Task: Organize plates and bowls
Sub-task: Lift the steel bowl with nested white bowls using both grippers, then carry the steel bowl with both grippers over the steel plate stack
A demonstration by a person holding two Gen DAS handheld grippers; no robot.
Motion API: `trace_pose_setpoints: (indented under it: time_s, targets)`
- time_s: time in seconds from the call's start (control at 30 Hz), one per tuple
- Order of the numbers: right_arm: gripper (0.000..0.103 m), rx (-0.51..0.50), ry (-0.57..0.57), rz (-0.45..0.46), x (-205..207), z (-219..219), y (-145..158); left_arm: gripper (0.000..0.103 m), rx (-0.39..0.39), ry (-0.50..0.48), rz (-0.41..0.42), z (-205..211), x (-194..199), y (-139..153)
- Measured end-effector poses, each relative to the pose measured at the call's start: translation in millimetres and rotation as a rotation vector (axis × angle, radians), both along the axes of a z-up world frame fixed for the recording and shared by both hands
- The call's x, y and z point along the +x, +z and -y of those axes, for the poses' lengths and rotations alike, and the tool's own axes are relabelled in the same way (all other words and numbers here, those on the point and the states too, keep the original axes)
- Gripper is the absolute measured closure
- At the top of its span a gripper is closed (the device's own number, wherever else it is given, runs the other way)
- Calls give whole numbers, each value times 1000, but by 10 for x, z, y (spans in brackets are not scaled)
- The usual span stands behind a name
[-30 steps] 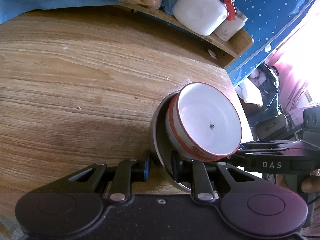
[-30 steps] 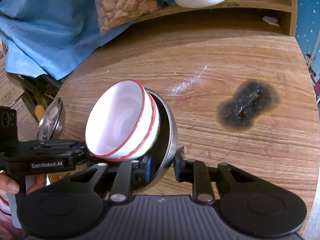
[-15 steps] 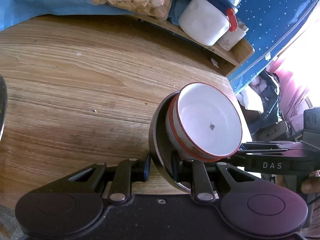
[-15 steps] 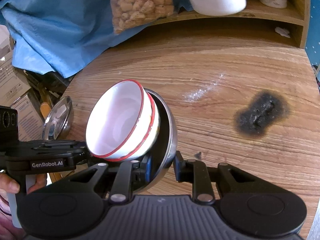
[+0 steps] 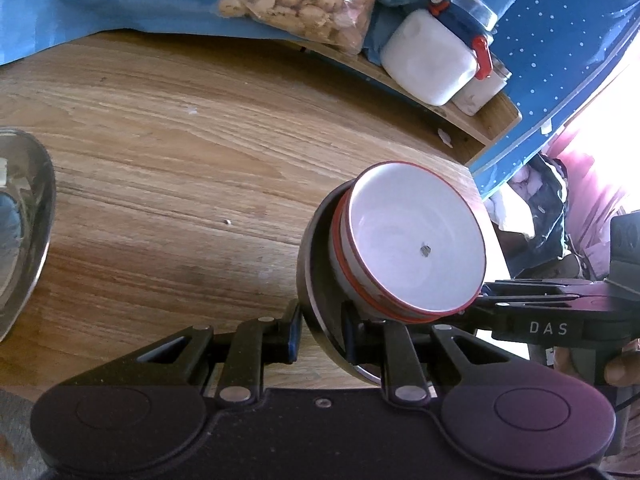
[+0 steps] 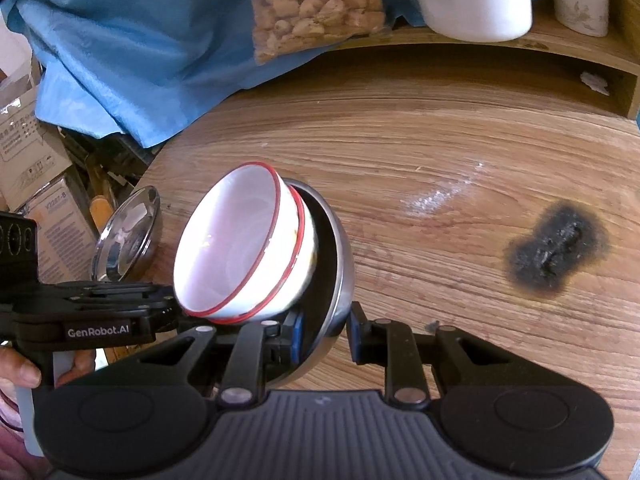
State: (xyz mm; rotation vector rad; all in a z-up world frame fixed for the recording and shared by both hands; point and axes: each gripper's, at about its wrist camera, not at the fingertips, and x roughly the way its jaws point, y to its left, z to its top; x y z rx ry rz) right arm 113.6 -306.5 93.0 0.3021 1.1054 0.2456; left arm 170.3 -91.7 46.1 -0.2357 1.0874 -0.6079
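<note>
Two grippers share my load: left gripper (image 5: 320,334) and right gripper (image 6: 322,336) each pinch opposite rims of the steel plate (image 6: 340,264), keeping nested red-rimmed bowls (image 5: 412,240) balanced above the near table (image 5: 180,168) edge.

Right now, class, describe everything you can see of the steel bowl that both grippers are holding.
The steel bowl looks like thin polished metal with a dark, shaded inside. It is held tilted above the wooden table, apparently clear of it. The left gripper and right gripper each pinch its rim from opposite sides. Two white bowls with red rims sit nested inside it, touching its inner wall. A separate steel plate lies apart.
</note>
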Motion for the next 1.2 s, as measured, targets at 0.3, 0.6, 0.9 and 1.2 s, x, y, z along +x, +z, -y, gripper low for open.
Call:
trace_pose_setpoints:
  time_s: [0.3, 0.6, 0.9, 1.2]
  targets:
    - [78, 3, 31, 7, 94, -139, -7, 82, -4, 34, 5, -135, 15, 12]
    - [78, 7, 72, 20, 175, -291, -2, 82, -2, 68, 6, -297, 13, 17]
    - [78, 26, 116, 24, 256, -470, -49, 83, 29, 109, 13, -471, -4, 29]
    - [78, 62, 160, 37, 352, -667, -44, 83, 45, 153, 31, -698, -29, 120]
